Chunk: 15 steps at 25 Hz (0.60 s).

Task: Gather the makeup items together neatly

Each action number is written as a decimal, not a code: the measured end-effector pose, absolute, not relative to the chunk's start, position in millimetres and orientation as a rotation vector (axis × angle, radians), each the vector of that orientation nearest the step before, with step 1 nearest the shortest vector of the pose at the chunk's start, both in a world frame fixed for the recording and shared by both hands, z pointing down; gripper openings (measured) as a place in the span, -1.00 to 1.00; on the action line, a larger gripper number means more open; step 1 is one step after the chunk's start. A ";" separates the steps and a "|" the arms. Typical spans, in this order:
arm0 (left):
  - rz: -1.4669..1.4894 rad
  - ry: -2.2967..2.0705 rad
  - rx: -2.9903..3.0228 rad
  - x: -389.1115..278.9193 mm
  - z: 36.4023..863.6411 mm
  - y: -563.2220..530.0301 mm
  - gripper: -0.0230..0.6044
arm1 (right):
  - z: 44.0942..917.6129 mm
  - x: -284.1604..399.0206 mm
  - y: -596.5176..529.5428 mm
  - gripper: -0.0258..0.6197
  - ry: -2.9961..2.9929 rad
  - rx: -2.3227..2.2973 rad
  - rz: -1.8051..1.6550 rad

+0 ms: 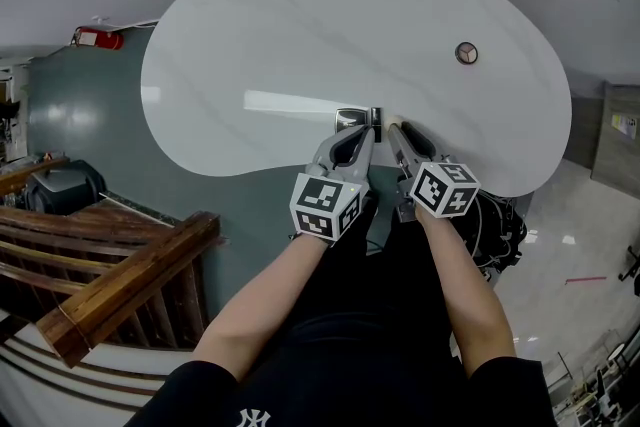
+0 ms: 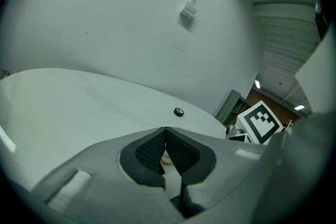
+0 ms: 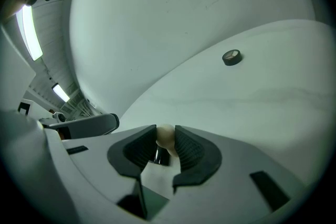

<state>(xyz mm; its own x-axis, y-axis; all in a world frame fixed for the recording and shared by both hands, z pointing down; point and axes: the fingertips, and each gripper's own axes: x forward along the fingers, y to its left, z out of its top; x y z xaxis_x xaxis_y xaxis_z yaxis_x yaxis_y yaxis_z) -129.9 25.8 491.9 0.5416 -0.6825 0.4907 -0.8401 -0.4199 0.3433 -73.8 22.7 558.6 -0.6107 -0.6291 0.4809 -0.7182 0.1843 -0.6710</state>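
White, kidney-shaped, marble-look tabletop (image 1: 300, 35) filling the head view, with both grippers side by side at its 6 o'clock edge and pointing toward 12 o'clock. There, the left gripper (image 1: 367, 127) at 9 o'clock of the right gripper (image 1: 397, 131), close beside it, contact between them not clear.

Right jaws narrow, closed on a small cream round-ended makeup piece (image 3: 166, 137). Pads pressing it from both sides, rounded end poking out past the fingertips. A darker part of it just behind, toward 6 o'clock in the right gripper view.

Left jaws almost together, tips meeting in the left gripper view, with only a thin slit between the ribbed black pads (image 2: 149, 152). In that slit, a pale cream speck (image 2: 166, 159). Cannot tell whether gripped or merely lying beyond.

Just ahead of the left fingertips in the head view: a small silver rectangular case (image 1: 351, 119) on the tabletop. At its 3 o'clock, a thin dark bar (image 1: 375, 118), too small to identify.

Well apart from all this, at about 2 o'clock on the tabletop: a small round dark-rimmed pot with a beige centre (image 1: 466, 53), alone near the far edge.

Off the table at 8 o'clock, a brown wooden railing (image 1: 120, 280). At 10 o'clock, a red object (image 1: 97, 38).
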 end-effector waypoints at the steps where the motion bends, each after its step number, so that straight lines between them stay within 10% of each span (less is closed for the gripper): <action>1: 0.374 -1.225 2.224 -129.9 492.5 25.9 -0.90 | 560.0 -74.6 22.7 -0.55 -2.342 1.333 1.435; 15: 0.384 -1.202 2.236 -120.4 494.3 28.8 -0.90 | 558.8 -73.7 29.9 -0.45 -2.353 1.257 1.449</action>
